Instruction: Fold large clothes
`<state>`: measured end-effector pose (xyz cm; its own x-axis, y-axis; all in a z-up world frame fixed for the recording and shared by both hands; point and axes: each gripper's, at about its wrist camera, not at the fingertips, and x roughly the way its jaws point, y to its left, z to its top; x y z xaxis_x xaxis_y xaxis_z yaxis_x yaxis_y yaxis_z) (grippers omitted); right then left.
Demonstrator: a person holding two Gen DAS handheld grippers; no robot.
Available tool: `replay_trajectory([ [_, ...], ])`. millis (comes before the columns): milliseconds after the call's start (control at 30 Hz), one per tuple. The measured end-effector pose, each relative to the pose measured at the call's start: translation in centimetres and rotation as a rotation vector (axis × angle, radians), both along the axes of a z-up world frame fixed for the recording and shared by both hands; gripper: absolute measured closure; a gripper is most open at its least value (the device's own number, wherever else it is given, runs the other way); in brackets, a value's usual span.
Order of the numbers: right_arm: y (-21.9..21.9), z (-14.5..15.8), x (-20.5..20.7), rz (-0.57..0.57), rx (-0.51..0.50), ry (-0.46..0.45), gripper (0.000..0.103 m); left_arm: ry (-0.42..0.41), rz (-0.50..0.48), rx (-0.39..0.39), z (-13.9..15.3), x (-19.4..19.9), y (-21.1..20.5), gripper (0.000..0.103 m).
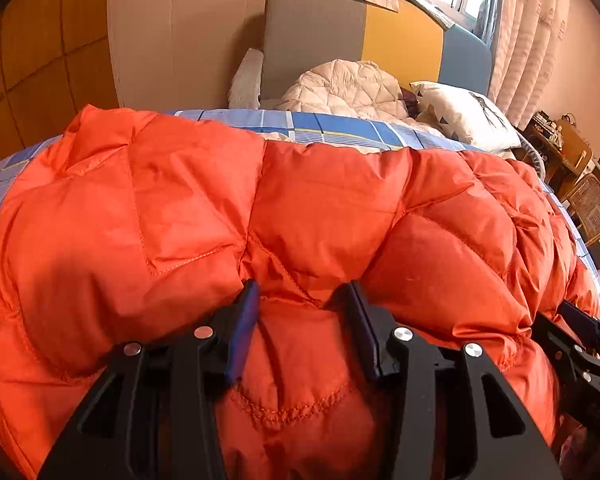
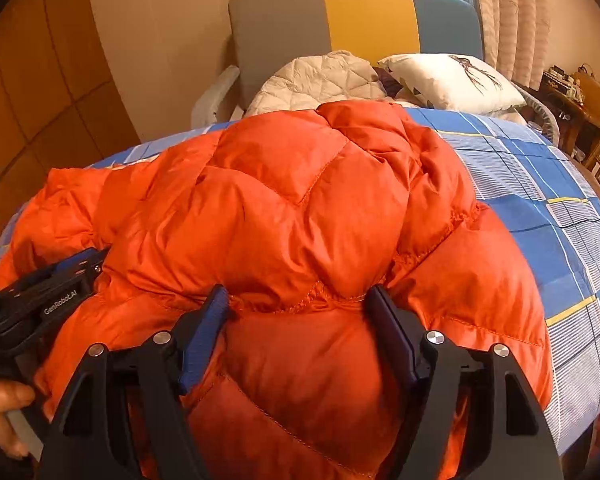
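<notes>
Orange quilted down jacket (image 1: pixel 204 216), puffy and shiny, lies heaped across the near half of the bed's blue checked sheet (image 2: pixel 540 184), its bulk spreading from nine o'clock to three o'clock in the left wrist view. One fold looks already made: an upper layer is doubled over a lower one, with stitched hems meeting just ahead of each gripper. The bundle is still loose and lumpy, so further folds and flattening remain, I judge.

The left gripper (image 1: pixel 304 300) has its jaws partly apart with a ridge of jacket fabric squeezed between the pads, so it appears to be pinching it. The right gripper (image 2: pixel 300 304) stands wider, straddling a hem at six o'clock; whether its pads press the cloth is hard to tell. A cream quilted garment (image 2: pixel 320 76) waits at twelve o'clock by the headboard.
</notes>
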<state>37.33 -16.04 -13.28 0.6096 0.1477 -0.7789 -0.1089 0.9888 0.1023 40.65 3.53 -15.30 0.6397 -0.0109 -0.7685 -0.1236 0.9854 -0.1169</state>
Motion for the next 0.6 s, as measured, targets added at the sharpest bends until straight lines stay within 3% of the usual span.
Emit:
replay_trajectory([
  [133,-0.8,1.1,-1.1,0.0,0.064,-0.002,0.029,-0.034,-0.021,0.019,1.5,-1.7,-0.5,0.058],
  [367,-5.3,2.9,-4.2,-0.07,0.283,-0.01,0.026,-0.111,-0.049,0.004,4.4,-5.6,-0.5,0.048],
  [600,-10.4,1.4,-8.3,-0.209,0.506,0.039,0.025,-0.145,-0.066,-0.025,5.9,-8.1,-0.2,0.044],
])
